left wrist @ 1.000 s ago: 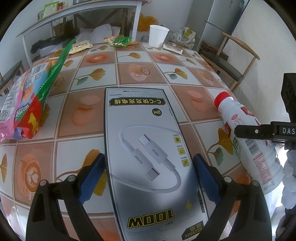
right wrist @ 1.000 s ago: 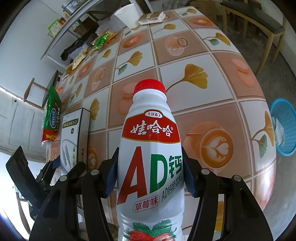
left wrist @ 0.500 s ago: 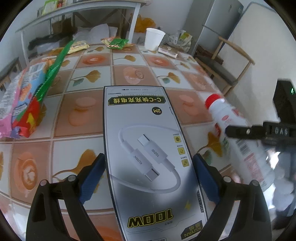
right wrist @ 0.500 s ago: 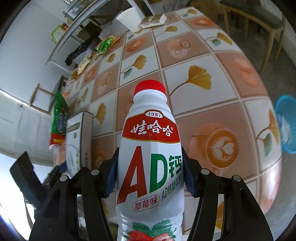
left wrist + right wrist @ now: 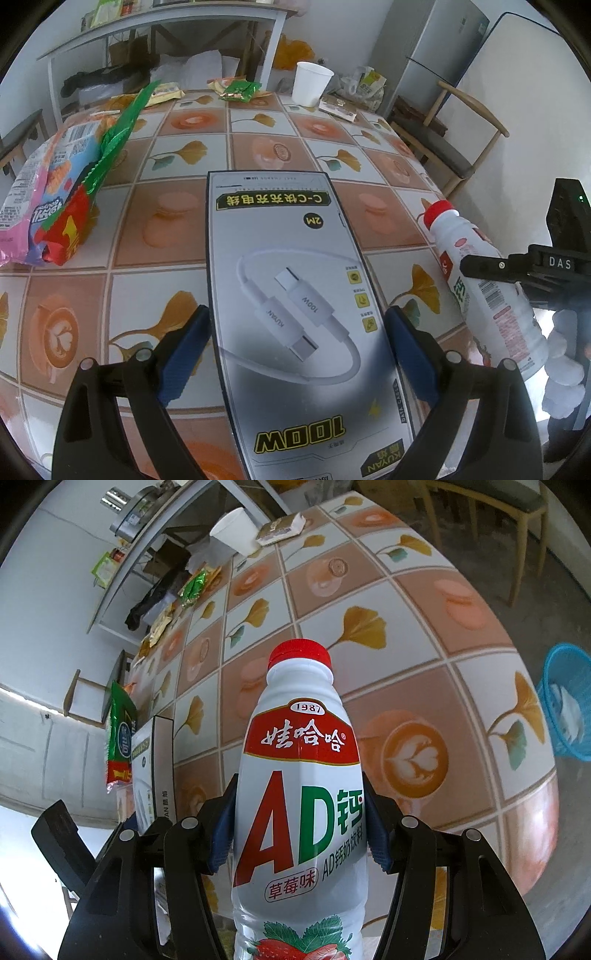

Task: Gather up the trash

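Both tongs are loaded: my left tongs [image 5: 297, 343] are clamped across the sides of a flat cable box [image 5: 295, 295], the blue pads pressing on its long edges, and my right tongs [image 5: 301, 830] are closed about halfway on the belly of a white milk-drink bottle [image 5: 299, 797] with a red cap. I hold both things above the near edge of the table [image 5: 258, 147], the box to the left of the bottle.

Going by size, the table comes first, its ginkgo-and-coffee patterned cloth mostly bare in the middle. To the right of it, down on the floor, stands a blue basket [image 5: 569, 709] with something pale already inside; I take that for the bin, so I judge at least one piece is already collected. Next, at the left edge of the table, lie large snack bags [image 5: 55, 199], pink, red and green, not yet picked up. At the far end stands a white paper cup [image 5: 310, 86], with a small flat carton [image 5: 338, 107] just right of it and a green wrapper [image 5: 238, 90] and some yellowish packets [image 5: 162, 96] to its left.

So the job looks early to middling: two items in hand and not yet dropped, the bags, the cup and the far litter left.
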